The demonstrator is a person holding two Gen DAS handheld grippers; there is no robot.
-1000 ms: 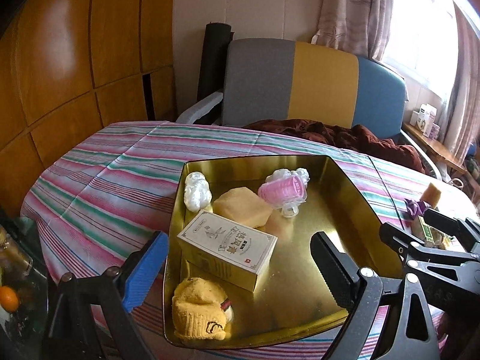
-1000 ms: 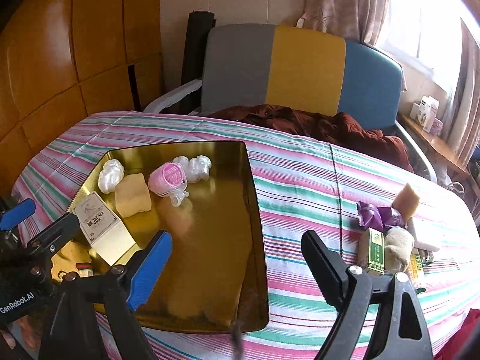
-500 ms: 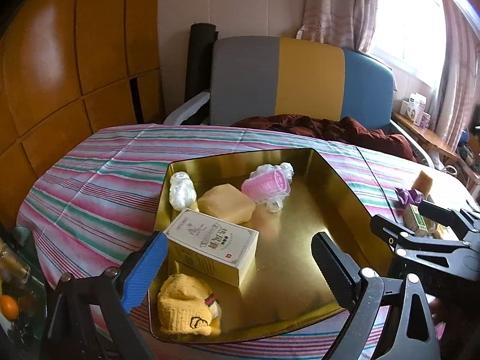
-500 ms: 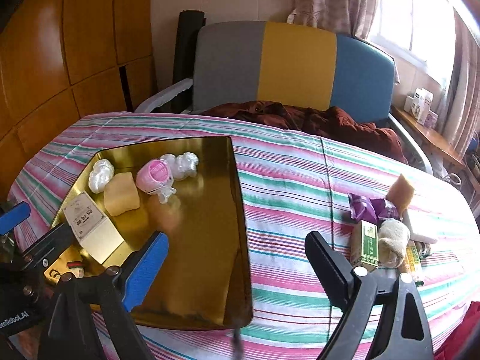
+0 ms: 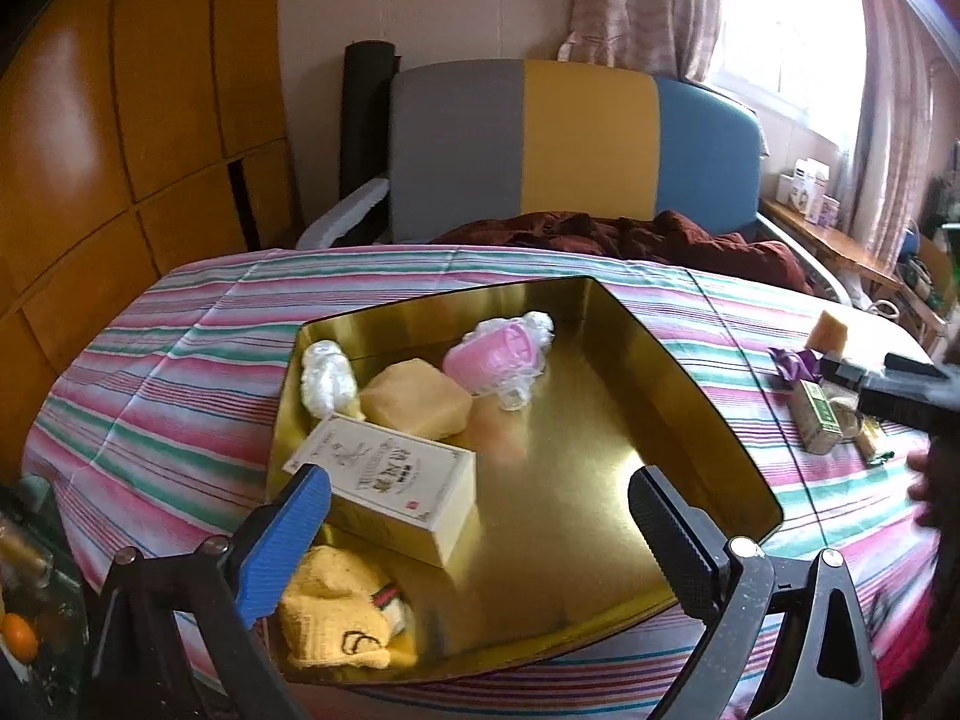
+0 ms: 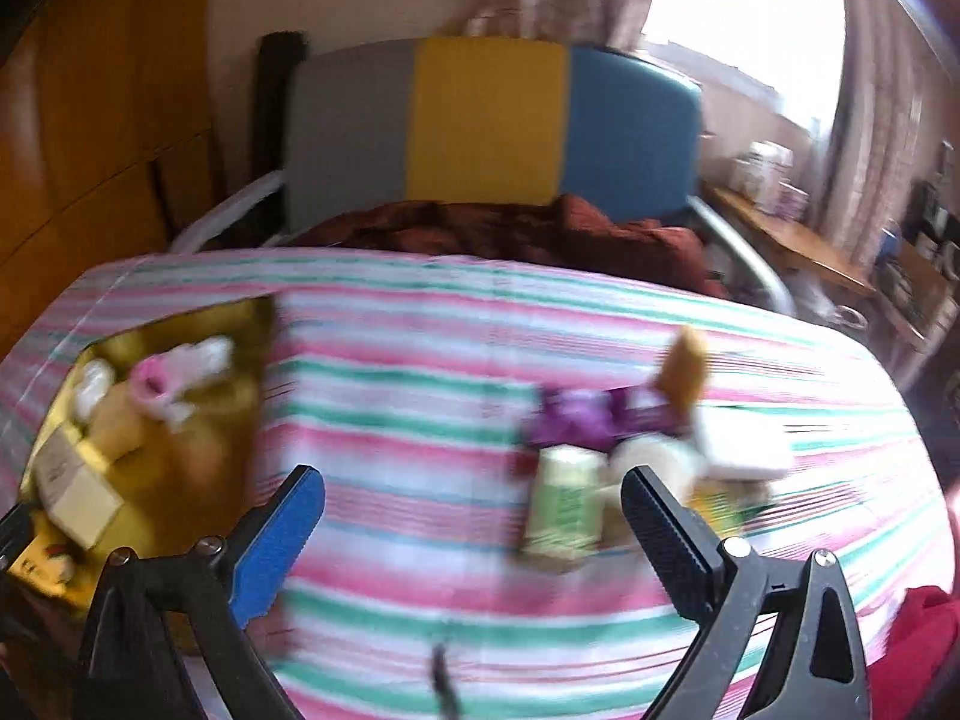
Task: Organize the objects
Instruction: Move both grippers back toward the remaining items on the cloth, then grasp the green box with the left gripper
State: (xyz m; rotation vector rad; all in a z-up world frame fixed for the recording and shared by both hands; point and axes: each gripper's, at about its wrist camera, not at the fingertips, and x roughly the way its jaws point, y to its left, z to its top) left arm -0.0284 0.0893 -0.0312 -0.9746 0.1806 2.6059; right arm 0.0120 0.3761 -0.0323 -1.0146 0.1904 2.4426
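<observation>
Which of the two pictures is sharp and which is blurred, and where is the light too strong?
Left wrist view: sharp, the tray and box read clearly; the window is overexposed. Right wrist view: smeared sideways by motion, the small items on the cloth are blurred; its window is blown out too. Both bend straight lines, fisheye.

Centre of frame: gold tray (image 5: pixel 690 396) on a striped counter (image 5: pixel 180 372). Inside, at left: white printed box (image 5: pixel 390 480), yellow sponge (image 5: pixel 420 399), pink basket (image 5: pixel 495 354), white wad (image 5: pixel 324 375), yellow knit cloth (image 5: pixel 336 612) at lower left. Bottom edge: left gripper (image 5: pixel 474 534), fingers opening, nothing between. Right edge: green box (image 5: pixel 819 417), purple wrapper (image 5: pixel 795 360), blurred dark right gripper (image 5: pixel 900 387).
</observation>
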